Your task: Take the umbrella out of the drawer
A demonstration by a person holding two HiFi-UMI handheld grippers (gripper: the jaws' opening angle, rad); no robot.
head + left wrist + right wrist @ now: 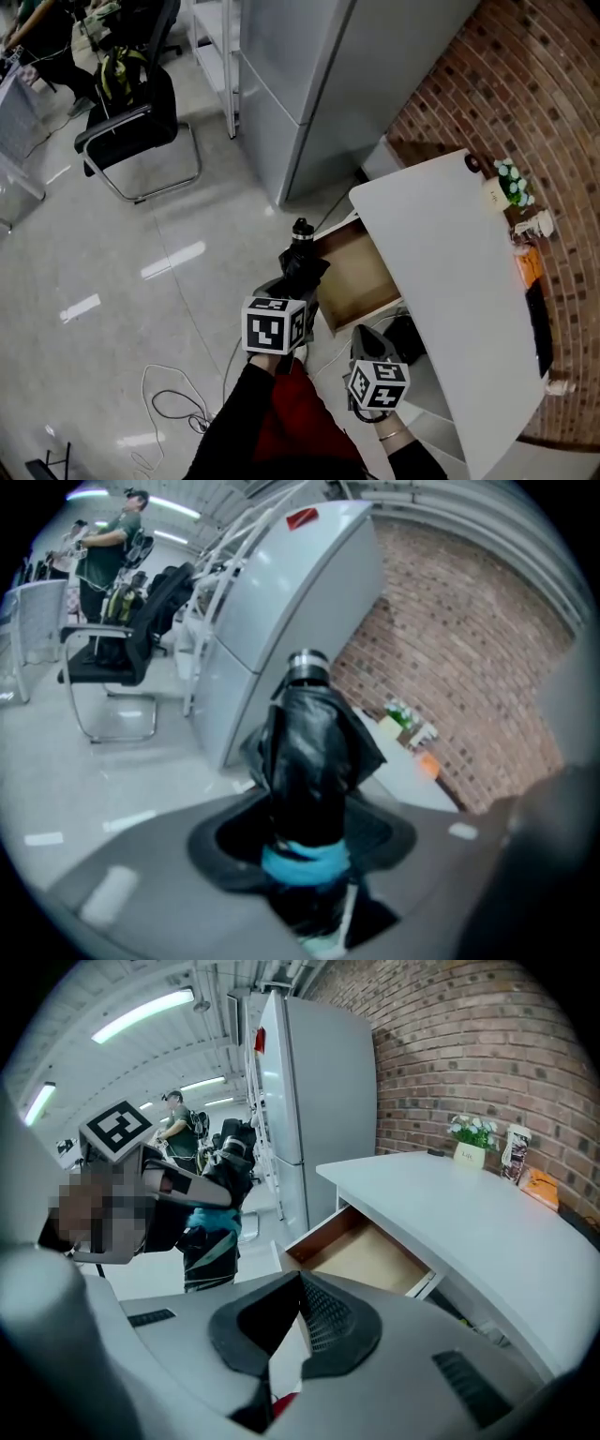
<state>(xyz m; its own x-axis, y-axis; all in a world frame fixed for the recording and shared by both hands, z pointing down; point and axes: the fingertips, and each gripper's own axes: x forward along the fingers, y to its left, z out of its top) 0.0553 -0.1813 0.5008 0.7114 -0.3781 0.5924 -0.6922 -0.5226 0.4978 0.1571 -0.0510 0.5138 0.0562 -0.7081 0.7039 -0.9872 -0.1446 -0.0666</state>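
Note:
My left gripper (292, 298) is shut on a folded black umbrella (301, 265) and holds it in the air, just left of the open drawer (361, 270). In the left gripper view the umbrella (317, 747) stands up between the jaws of the left gripper (306, 860), a blue band around its lower part and its round cap on top. The wooden drawer (364, 1256) shows a bare bottom. My right gripper (368, 343) hangs in front of the drawer; in the right gripper view its fingertips meet with nothing between them (300, 1283).
The drawer belongs to a white table (450, 281) against a brick wall, with small flowers (513, 181) and oddments on it. A grey fridge (319, 84) stands beyond the drawer. A black office chair (131, 122) is at far left. Cables (173, 403) lie on the floor.

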